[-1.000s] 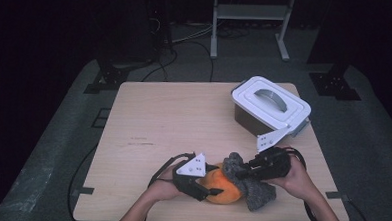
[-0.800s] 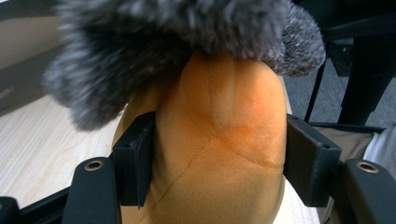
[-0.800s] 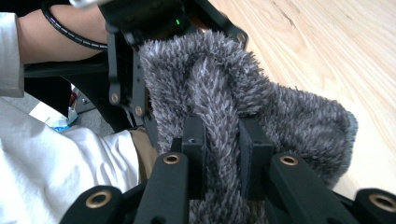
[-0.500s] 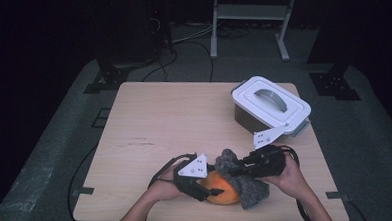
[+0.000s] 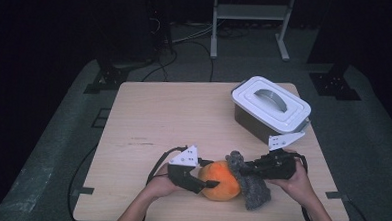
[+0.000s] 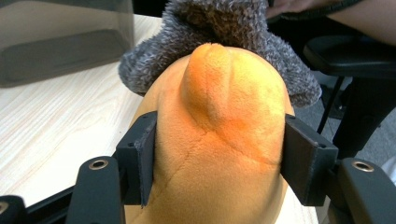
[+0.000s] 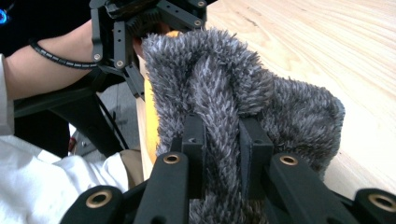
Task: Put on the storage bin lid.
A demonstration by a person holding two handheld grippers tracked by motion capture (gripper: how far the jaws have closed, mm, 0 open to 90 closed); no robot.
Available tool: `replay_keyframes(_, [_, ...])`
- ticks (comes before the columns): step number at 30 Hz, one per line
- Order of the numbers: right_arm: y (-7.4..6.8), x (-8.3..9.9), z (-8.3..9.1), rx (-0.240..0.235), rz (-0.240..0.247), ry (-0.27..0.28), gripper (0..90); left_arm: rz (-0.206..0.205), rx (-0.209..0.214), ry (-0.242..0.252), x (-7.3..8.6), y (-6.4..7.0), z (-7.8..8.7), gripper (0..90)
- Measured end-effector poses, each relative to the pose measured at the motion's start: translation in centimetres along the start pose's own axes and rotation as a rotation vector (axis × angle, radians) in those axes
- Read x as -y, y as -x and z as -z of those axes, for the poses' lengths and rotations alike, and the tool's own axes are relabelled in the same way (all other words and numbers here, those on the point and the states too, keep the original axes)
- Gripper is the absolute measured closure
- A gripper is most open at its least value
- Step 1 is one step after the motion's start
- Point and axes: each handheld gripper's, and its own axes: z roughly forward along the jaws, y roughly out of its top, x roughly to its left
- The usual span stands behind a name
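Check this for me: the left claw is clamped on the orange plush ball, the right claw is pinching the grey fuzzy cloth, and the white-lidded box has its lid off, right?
Not quite. The lid sits shut on the box, as the high view shows. The rest holds: the left claw clamps the orange plush ball, and the right claw pinches the grey fuzzy cloth.

A bright orange plush ball (image 5: 221, 180) is partly wrapped in a speckled grey fuzzy cloth (image 5: 251, 185). The black grippers carry grey plates. Far right, the dark plastic box (image 5: 263, 124) has a white lid with a grey handle. The wooden table (image 5: 159, 114) is pale beige.

Plush ball (image 5: 221, 180) left of cloth (image 5: 251, 185), perhaps touching
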Motion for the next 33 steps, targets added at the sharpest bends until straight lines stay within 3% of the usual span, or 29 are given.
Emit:
replay_keyframes(4, [0.4, 0.8, 0.2, 0.011, -0.019, 0.023, 74.8, 0.024, -0.016, 0.004, -0.3, -0.3, 0.5, 36.2])
replay_keyframes(9, [1.1, 2.2, -0.5, 0.036, -0.052, -0.016, 74.9, 0.039, -0.063, 0.015, -0.4, -0.7, 2.0, 37.5])
replay_keyframes(12, [0.9, 1.5, -0.5, 0.033, -0.042, -0.004, 74.8, 0.048, -0.055, 0.013, -0.3, -0.7, 1.8, 37.6])
replay_keyframes(17, [0.2, -0.5, -1.3, 0.017, 0.007, 0.012, 74.7, 0.026, -0.053, -0.003, -0.3, -0.4, 1.2, 37.3])
replay_keyframes(19, [0.2, -0.5, -1.5, 0.018, 0.010, 0.006, 74.8, 0.032, -0.053, -0.004, -0.2, -0.5, 1.3, 37.2])
replay_keyframes(25, [1.0, 1.2, -1.9, -0.016, -0.045, 0.035, 74.8, 0.051, -0.051, 0.007, 0.3, -0.9, 1.3, 36.7])
replay_keyframes(31, [1.2, 1.5, -1.3, 0.028, -0.051, 0.034, 74.7, 0.097, -0.044, 0.034, 0.9, -1.4, 1.7, 36.1])
replay_keyframes(33, [0.9, 1.1, -1.3, 0.019, -0.036, 0.077, 74.7, 0.102, -0.039, 0.042, 1.1, -1.4, 1.7, 35.7])
